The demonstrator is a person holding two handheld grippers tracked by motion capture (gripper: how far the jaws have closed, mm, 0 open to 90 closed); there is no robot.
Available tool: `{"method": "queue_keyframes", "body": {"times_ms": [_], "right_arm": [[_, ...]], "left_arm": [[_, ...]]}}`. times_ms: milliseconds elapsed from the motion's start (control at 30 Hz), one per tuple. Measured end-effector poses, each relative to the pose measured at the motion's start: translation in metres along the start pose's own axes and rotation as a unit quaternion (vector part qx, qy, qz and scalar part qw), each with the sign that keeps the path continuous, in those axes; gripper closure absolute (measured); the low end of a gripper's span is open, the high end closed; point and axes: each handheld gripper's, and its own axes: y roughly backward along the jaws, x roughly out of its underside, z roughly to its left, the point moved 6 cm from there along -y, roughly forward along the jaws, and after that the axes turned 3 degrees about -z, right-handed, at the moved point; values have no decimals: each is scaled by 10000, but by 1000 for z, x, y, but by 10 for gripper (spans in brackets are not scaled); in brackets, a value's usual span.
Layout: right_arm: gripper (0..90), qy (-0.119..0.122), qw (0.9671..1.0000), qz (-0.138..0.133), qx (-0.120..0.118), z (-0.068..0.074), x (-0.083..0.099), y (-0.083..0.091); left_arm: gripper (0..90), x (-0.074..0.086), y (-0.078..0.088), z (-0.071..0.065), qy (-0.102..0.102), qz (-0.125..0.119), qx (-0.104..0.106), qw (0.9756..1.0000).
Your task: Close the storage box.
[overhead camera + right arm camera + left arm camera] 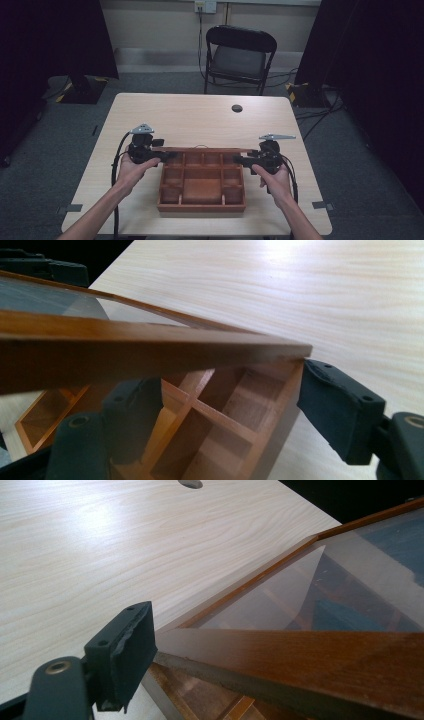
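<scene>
Left gripper [167, 156]: sitting centre-left, jaws parted, one pad beside the glazed lid [202, 149].
Right gripper [240, 160]: straddling the lid's corner over the wooden compartment box [201, 206], gripping nothing.

One wooden table [190, 112], pale and bare along its far half. One wooden box [202, 199] on it, split into small compartments around one larger middle compartment; exact number of small ones hard to tell from above. One lid [320, 650], wood-framed with a clear pane, raised over the back of the box. Two hand-held grippers: left gripper [169, 156] and right gripper [238, 160], one at each end of the lid. Two bare forearms, one behind each gripper. One dark round hole [237, 108] near the table's far edge. One black folding chair [239, 58] beyond the table.
</scene>
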Motion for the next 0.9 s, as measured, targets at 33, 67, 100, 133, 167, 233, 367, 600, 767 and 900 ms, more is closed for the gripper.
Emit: {"method": "queue_keyframes", "body": {"times_ms": [33,67,100,133,167,233,367,600,767,900], "right_arm": [[261,-39,10000,16,25,-1,1,1],[276,-71,9999,51,49,-3,1,1],[294,-143,9998,48,113,-6,2,2],[294,-170,9998,61,131,-8,2,3],[294,-141,9997,95,176,-10,2,3],[295,-159,9995,77,270,-15,1,3],[304,-133,9993,98,328,-18,-1,5],[303,-23,9990,109,436,-18,-5,6],[314,67,9987,223,460,-16,-4,9],[319,-46,9985,178,513,-19,-4,14]], "left_arm": [[180,0,0,0,-3,-2,14,10000],[181,0,0,0,-11,-4,6,10000],[181,0,0,-1,33,-45,1,10000],[181,1,0,-1,42,-45,18,10000],[181,1,1,-2,36,-49,18,10000],[180,1,1,-2,36,-54,9,10000],[180,0,1,-1,165,-52,104,9998],[180,1,5,-3,127,-89,106,9998],[180,3,11,-4,13,-92,76,9999],[180,3,12,-4,40,-104,105,9999]]}}
